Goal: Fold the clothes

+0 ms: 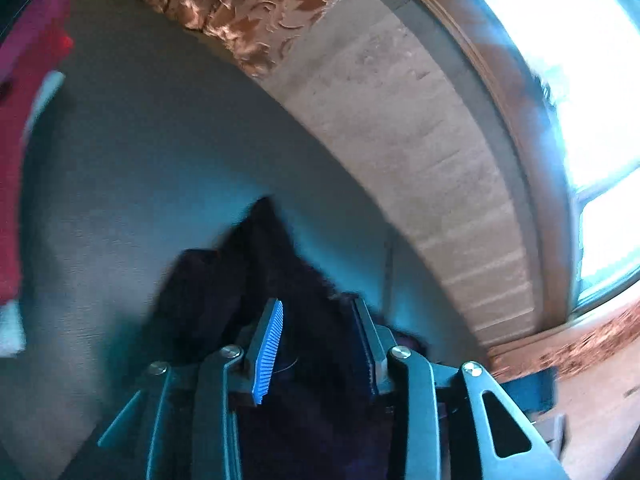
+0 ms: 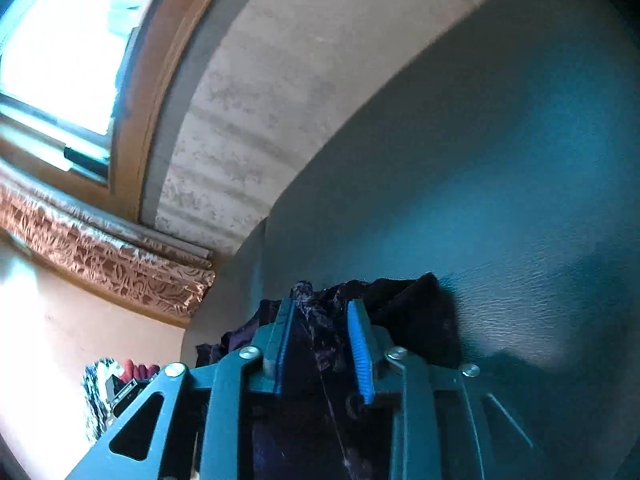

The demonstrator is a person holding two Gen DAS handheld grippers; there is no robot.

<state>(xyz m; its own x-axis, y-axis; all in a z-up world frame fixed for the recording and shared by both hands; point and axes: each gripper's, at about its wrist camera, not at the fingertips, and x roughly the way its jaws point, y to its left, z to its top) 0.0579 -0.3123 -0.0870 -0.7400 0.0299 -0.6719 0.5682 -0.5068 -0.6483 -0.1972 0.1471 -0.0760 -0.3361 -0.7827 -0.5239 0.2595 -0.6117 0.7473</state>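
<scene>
Left wrist view: a broad grey-teal work surface (image 1: 160, 160) fills most of the picture, with a pale brick-patterned wall (image 1: 420, 140) behind it, a bright window (image 1: 592, 80) at the right and a brown patterned curtain (image 1: 248, 4) along the top. Red cloth (image 1: 24, 120) lies along the surface's left edge. A dark purple garment (image 1: 256, 264) lies bunched on the surface and runs back between the fingers of the left gripper (image 1: 320, 336); the blue ribbed pads (image 1: 270, 348) stand apart with the cloth loose in the gap, not pressed.

In the right wrist view the same surface (image 2: 480, 160) spreads to the right, the window (image 2: 60, 40) and curtain (image 2: 112, 264) to the left. The garment (image 2: 404, 304) heaps just ahead of the right gripper (image 2: 320, 332), a velvety fold lying between its parted fingers; whether the pads press it I cannot tell.
</scene>
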